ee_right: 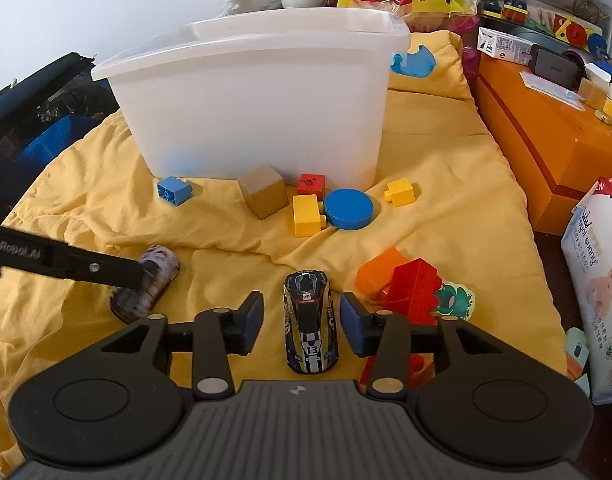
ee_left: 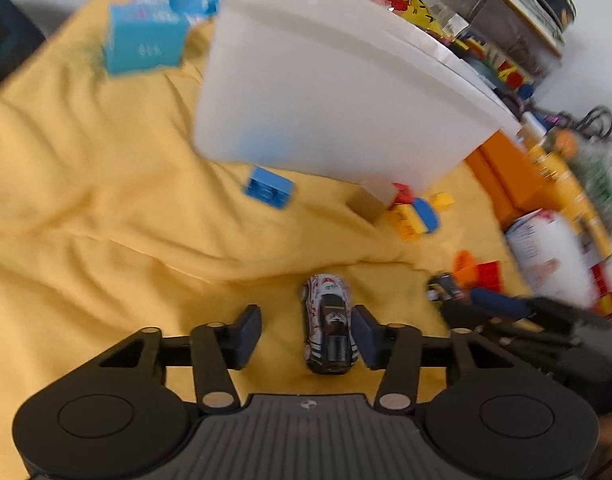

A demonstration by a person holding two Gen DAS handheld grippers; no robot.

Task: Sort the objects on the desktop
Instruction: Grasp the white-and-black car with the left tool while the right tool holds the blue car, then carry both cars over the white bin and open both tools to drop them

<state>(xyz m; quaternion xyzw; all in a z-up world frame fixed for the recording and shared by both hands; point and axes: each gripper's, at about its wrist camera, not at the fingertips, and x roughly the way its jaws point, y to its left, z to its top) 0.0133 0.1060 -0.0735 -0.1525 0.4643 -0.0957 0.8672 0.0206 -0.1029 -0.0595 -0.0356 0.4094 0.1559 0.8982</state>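
While both pairs of fingers stand released, my left fingers [ee_left: 306,330] straddle the white toy car [ee_left: 329,322], my right fingers [ee_right: 301,322] the dark toy car [ee_right: 310,320]; each car's long axis runs parallel to the fingers.

A rumpled yellow blanket [ee_right: 446,200] covers the surface. On it stands a translucent white bin [ee_right: 257,108]. A white toy car [ee_left: 329,322] carries red splashes and a black roof; a second toy car [ee_right: 310,322] is dark navy with gold trim, white stripes and the number 13. Nearby lie a blue disc [ee_right: 349,208], a yellow brick [ee_right: 306,215], a small red block [ee_right: 311,184] with a dark mark, a tan wooden cube [ee_right: 263,196], a blue brick [ee_right: 173,191], and orange [ee_right: 380,272] and red bricks [ee_right: 416,290]. The hand-held gripper [ee_right: 301,320] is black with dark blue pads [ee_right: 253,320].
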